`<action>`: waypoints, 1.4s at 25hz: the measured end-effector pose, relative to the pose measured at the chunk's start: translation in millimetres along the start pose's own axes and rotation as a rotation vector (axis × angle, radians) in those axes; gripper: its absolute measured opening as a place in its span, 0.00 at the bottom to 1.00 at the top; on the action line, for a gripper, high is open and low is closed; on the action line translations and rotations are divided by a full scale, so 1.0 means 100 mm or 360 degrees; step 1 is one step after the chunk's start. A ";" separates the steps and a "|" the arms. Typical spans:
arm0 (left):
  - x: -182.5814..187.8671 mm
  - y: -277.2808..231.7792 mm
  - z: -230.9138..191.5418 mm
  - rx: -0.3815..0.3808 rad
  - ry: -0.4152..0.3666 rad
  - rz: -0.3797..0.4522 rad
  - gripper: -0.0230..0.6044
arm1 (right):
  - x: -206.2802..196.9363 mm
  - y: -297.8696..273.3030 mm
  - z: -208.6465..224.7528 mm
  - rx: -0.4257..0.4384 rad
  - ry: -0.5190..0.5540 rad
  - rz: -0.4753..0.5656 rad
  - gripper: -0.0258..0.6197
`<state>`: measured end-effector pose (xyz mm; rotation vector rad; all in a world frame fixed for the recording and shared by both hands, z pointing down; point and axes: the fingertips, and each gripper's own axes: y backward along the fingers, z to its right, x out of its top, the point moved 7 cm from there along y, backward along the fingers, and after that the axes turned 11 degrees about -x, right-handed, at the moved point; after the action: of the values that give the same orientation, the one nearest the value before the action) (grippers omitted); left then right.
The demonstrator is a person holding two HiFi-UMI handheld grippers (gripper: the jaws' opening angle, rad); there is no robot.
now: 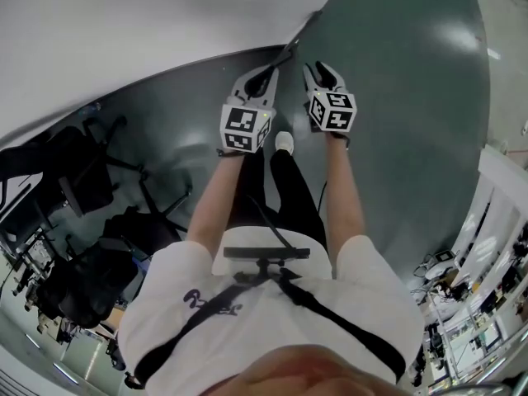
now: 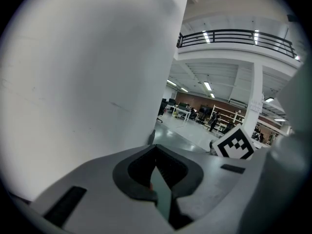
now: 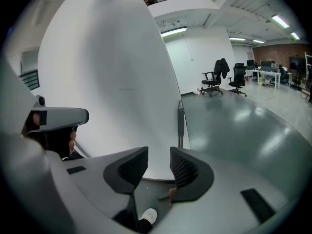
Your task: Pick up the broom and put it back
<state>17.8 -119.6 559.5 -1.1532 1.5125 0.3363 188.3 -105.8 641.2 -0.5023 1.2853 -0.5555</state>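
The broom shows as a thin dark handle standing upright against the white curved wall, just beyond my right gripper. That gripper is open, its ribbed pads apart with nothing between them. In the head view the handle runs along the wall's edge ahead of both grippers. My left gripper is beside the right gripper, both held out in front of the person. In the left gripper view the left gripper has its dark pads together, with nothing held. The broom head is hidden.
Glossy grey-green floor spreads to the right of the wall. Black office chairs and a dark bag stand at the left, more chairs far off. The person's white shoe is below the grippers. Desks and shelves fill the distance.
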 end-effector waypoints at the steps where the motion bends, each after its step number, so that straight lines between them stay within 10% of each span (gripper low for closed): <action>1: -0.06 -0.06 -0.07 0.0004 0.0015 -0.0009 0.06 | -0.04 -0.14 0.03 -0.0004 -0.0014 -0.0014 0.24; 35: -0.42 -0.57 -0.43 -0.0014 0.0093 -0.0068 0.06 | -0.10 -1.86 0.55 -0.0244 -0.0169 -0.0057 0.26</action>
<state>32.0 -159.1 631.2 -1.2098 1.5364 0.2829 221.1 -240.1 778.0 -0.6744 1.2250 -0.4560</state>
